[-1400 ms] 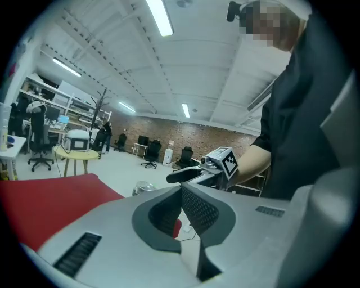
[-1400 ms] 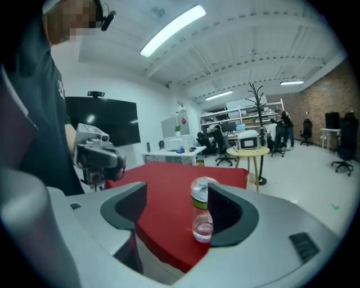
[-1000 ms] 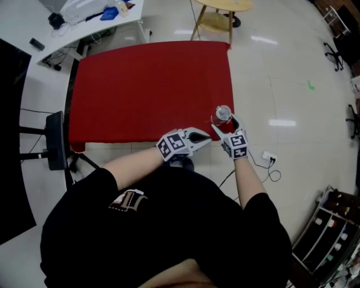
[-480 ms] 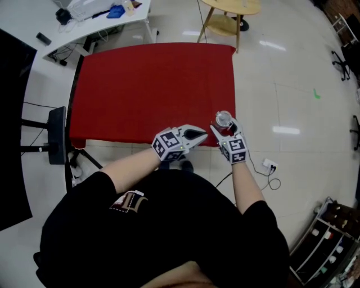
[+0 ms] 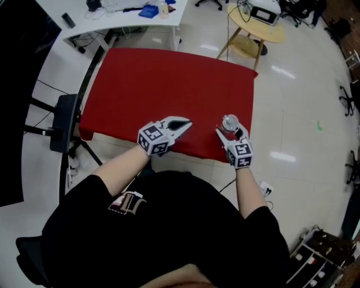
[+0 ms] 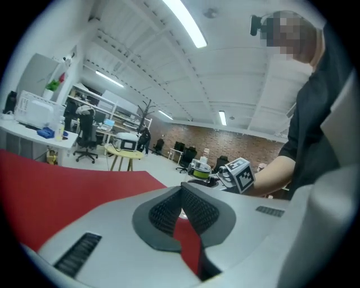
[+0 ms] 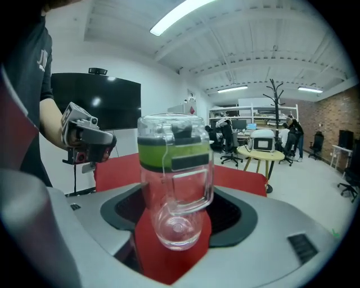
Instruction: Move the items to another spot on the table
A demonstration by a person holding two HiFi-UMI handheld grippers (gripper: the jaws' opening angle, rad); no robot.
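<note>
A clear jar (image 5: 230, 121) with a green band and a grey lid stands at the front right corner of the red table (image 5: 169, 84). My right gripper (image 5: 230, 133) reaches in from the near edge and is shut on the jar (image 7: 175, 163); in the right gripper view its dark pads (image 7: 233, 216) lie against the jar's sides and the clear base faces the camera. My left gripper (image 5: 181, 122) hovers over the table's front edge, left of the jar and apart from it. In the left gripper view its jaws (image 6: 181, 189) are shut with nothing between them.
The table's right edge runs just beside the jar. A round wooden side table (image 5: 251, 31) stands past the far right corner, a white desk (image 5: 129, 14) at the far left. A black chair (image 5: 59, 124) sits at the table's left side. A power strip (image 5: 264, 190) lies on the floor.
My left gripper has drawn away to the left from the jar. The right gripper's jaws have come in a little around the jar, which stays at the front right corner.
</note>
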